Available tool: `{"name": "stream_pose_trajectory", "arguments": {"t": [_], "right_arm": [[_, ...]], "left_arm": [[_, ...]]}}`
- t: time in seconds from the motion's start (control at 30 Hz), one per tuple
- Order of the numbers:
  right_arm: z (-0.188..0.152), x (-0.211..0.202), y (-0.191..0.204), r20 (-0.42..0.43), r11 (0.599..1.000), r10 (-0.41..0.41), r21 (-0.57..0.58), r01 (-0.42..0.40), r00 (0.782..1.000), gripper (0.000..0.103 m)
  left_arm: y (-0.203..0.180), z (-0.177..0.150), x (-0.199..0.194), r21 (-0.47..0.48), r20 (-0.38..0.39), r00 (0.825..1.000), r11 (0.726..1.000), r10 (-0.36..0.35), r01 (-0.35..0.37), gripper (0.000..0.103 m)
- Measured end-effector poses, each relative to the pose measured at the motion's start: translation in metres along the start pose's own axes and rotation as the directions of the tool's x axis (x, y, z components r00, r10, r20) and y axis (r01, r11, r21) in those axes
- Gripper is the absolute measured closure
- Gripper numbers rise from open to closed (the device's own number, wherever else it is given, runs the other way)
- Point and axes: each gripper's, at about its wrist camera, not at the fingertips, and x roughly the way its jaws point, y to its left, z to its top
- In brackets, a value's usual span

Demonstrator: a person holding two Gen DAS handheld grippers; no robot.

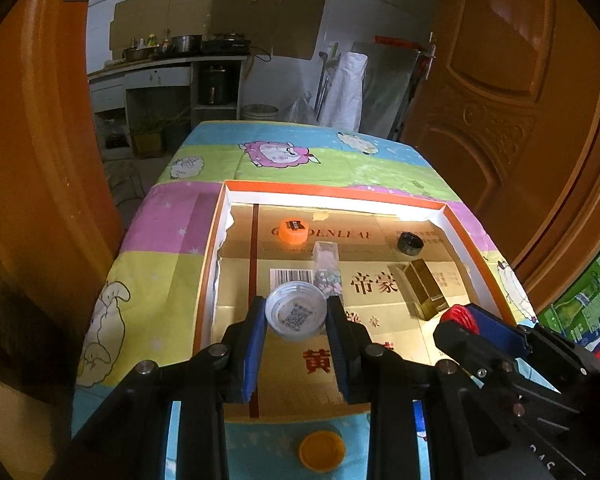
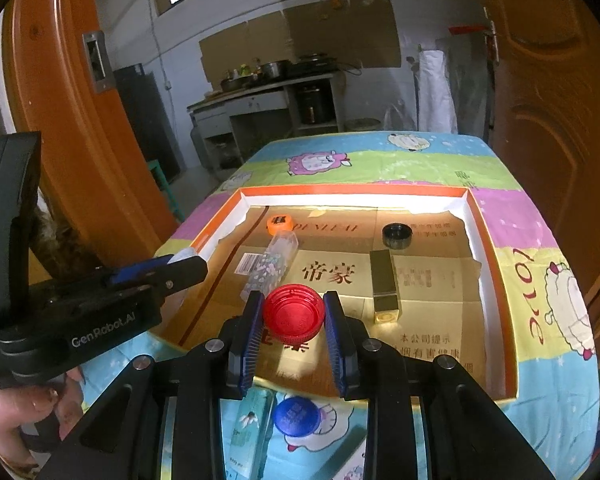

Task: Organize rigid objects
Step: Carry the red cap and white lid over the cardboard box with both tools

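My left gripper [image 1: 296, 316] is shut on a white bottle cap [image 1: 296, 314] with a QR code inside, held over the near part of the orange-rimmed box [image 1: 340, 194]. My right gripper [image 2: 294, 314] is shut on a red bottle cap [image 2: 294, 312], also over the box's [image 2: 496, 272] near edge. Inside the box lie an orange cap [image 1: 293, 231], a clear tube of small beads [image 1: 327, 266], a black cap [image 1: 410, 243] and a gold rectangular box [image 1: 424, 288]. The right gripper shows at the right in the left wrist view [image 1: 464, 316].
A yellow cap [image 1: 322, 451] lies on the cartoon cloth in front of the box. A blue cap [image 2: 296, 416] and a pale green carton [image 2: 248, 432] lie there too. Orange doors stand at both sides of the table. A kitchen counter is at the back.
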Motion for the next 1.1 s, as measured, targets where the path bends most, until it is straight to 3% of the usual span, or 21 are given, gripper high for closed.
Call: {"name": "stream_pose_trajectory", "arguments": {"t": [1.1], "right_arm": [[0.032,0.053,-0.001,-0.053,0.996,-0.038,-0.081,0.034,0.998,0.072]], "left_arm": [[0.016,0.026,0.046,-0.007,-0.057,0.997,0.999,0.052,-0.053,0.073]]}}
